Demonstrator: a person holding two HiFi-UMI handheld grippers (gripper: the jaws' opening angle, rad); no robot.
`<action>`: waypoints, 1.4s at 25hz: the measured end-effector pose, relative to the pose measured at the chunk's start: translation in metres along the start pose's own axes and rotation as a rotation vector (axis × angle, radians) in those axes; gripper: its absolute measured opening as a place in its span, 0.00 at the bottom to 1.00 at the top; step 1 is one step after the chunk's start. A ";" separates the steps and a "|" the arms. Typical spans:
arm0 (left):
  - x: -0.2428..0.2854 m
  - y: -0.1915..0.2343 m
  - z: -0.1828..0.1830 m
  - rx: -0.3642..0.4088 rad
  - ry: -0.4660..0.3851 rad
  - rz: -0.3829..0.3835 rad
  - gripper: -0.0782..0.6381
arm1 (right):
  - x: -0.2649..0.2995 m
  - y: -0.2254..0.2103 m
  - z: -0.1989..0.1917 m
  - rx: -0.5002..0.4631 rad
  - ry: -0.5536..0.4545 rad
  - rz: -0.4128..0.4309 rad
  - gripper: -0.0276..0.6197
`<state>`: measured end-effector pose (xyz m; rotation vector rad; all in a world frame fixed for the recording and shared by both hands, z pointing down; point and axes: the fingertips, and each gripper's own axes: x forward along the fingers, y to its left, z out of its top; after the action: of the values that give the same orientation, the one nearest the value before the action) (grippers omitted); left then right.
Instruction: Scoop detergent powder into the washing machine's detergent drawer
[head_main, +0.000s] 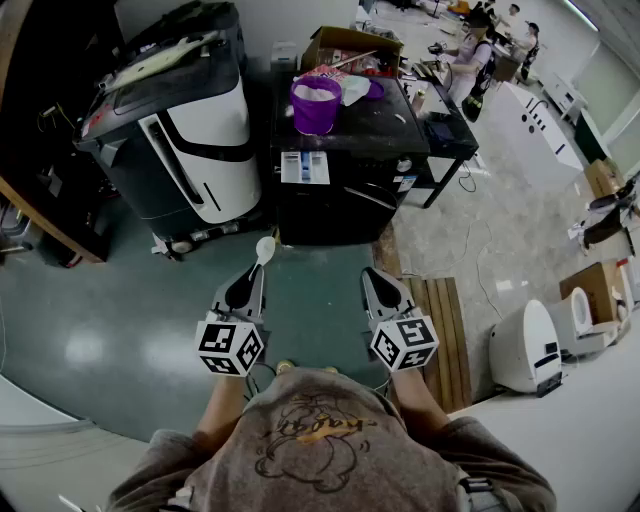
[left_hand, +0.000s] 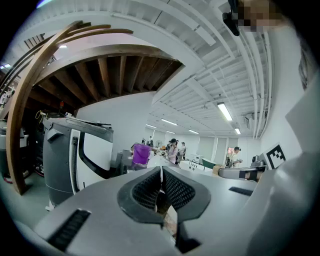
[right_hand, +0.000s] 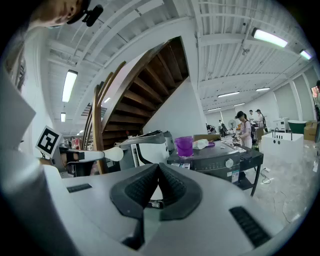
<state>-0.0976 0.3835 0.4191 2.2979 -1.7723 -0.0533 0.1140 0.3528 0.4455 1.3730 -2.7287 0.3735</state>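
A black washing machine (head_main: 340, 180) stands ahead of me, with a purple tub (head_main: 316, 104) of white powder on its top. Its drawer front (head_main: 305, 167) with a blue and white label looks closed. My left gripper (head_main: 255, 272) is shut on the handle of a white spoon (head_main: 265, 248), whose empty bowl points toward the machine. In the left gripper view the jaws (left_hand: 161, 172) pinch the thin handle, and the tub (left_hand: 141, 154) shows far off. My right gripper (head_main: 372, 275) is shut with nothing in it. The right gripper view shows its closed jaws (right_hand: 159, 170), the spoon (right_hand: 114, 153) and the tub (right_hand: 184, 146).
A tall white and black appliance (head_main: 190, 130) stands left of the machine. A cardboard box (head_main: 350, 45) sits behind the tub. A wooden pallet (head_main: 445, 330) and a white device (head_main: 525, 345) lie on the floor at right. People stand by a table (head_main: 450, 130) at the back right.
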 end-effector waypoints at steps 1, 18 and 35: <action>0.002 0.001 0.000 0.000 0.002 -0.005 0.14 | 0.002 0.000 -0.001 0.005 -0.002 -0.002 0.04; 0.023 0.047 0.001 0.015 0.015 -0.081 0.14 | 0.034 0.011 -0.018 0.037 0.001 -0.086 0.05; 0.124 0.082 0.011 -0.005 0.004 -0.113 0.14 | 0.128 -0.041 -0.012 0.061 -0.020 -0.098 0.05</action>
<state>-0.1447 0.2432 0.4399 2.3911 -1.6366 -0.0736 0.0695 0.2317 0.4858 1.5275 -2.6738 0.4418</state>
